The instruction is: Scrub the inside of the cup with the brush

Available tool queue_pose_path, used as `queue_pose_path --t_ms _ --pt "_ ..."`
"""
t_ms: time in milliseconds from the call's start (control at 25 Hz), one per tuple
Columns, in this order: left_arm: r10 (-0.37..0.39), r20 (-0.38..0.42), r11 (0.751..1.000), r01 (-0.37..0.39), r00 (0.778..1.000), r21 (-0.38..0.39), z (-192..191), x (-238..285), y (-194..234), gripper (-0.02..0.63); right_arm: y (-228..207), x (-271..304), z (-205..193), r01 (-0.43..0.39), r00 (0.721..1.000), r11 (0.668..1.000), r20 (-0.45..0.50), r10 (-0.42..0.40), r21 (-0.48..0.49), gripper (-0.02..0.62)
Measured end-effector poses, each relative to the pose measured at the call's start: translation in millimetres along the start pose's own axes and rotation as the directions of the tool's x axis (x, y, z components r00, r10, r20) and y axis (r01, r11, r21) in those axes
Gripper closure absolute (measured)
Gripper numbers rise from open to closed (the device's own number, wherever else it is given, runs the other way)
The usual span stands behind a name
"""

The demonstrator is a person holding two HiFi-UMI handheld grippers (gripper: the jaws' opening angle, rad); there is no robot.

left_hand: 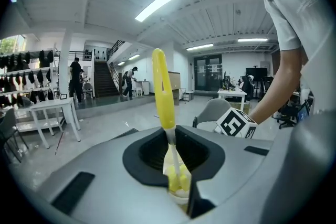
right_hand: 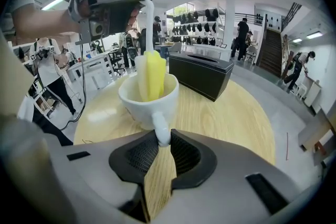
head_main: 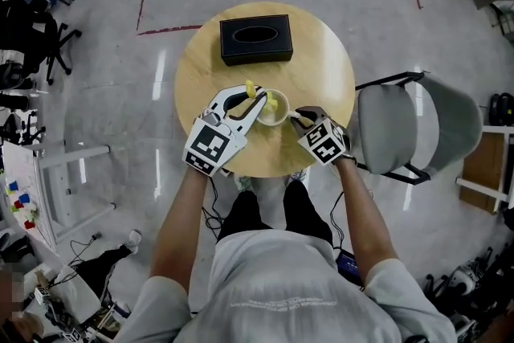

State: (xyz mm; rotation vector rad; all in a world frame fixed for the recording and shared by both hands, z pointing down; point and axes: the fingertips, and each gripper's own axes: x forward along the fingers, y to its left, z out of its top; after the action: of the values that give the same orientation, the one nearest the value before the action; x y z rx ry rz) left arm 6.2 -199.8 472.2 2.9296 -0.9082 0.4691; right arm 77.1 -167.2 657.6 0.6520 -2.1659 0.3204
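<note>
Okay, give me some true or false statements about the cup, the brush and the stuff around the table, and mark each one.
1. The yellow brush has its head inside the white cup. True.
2. The right gripper holds the brush. False: the left gripper is shut on the brush; the right gripper is shut on the cup's handle.
3. A black tissue box sits on the table, beyond the cup. True.
4. The cup lies on its side. False: it stands upright on the table.
5. The grey chair stands at the person's left. False: it is at the right of the table.
</note>
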Motion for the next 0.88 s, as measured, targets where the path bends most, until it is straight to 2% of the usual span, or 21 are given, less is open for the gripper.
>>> queue_pose_path --t_ms 120,240,400,600,880 --pt "0.019 -0.016 1.0 -0.019 1.0 0.009 -1 -2 1 0.551 1 1 3 0.0 1.0 1.0 0.01 0.0 0.0 0.499" --pt "0.032 -0.069 0.999 -0.03 0.997 0.027 -16 3 -1 0.547 1 1 2 -0.001 1.0 1.0 0.009 0.001 0.0 0.499" --pt "0.071 -0.109 0.997 -0.07 0.991 0.008 -35 6 3 0.544 1 0 1 0.001 1.0 1.0 0.005 -0.001 -0.009 0.499" --pt "0.092 -0.118 0.996 -0.093 0.989 -0.001 -42 7 4 0.54 1 0 -1 0.009 1.0 1.0 0.008 -0.009 0.001 0.499" --pt "0.073 -0.127 0.996 -0.079 0.989 -0.041 -41 -1 4 0.543 0 1 -2 0.018 1.0 0.999 0.025 -0.019 0.042 0.499"
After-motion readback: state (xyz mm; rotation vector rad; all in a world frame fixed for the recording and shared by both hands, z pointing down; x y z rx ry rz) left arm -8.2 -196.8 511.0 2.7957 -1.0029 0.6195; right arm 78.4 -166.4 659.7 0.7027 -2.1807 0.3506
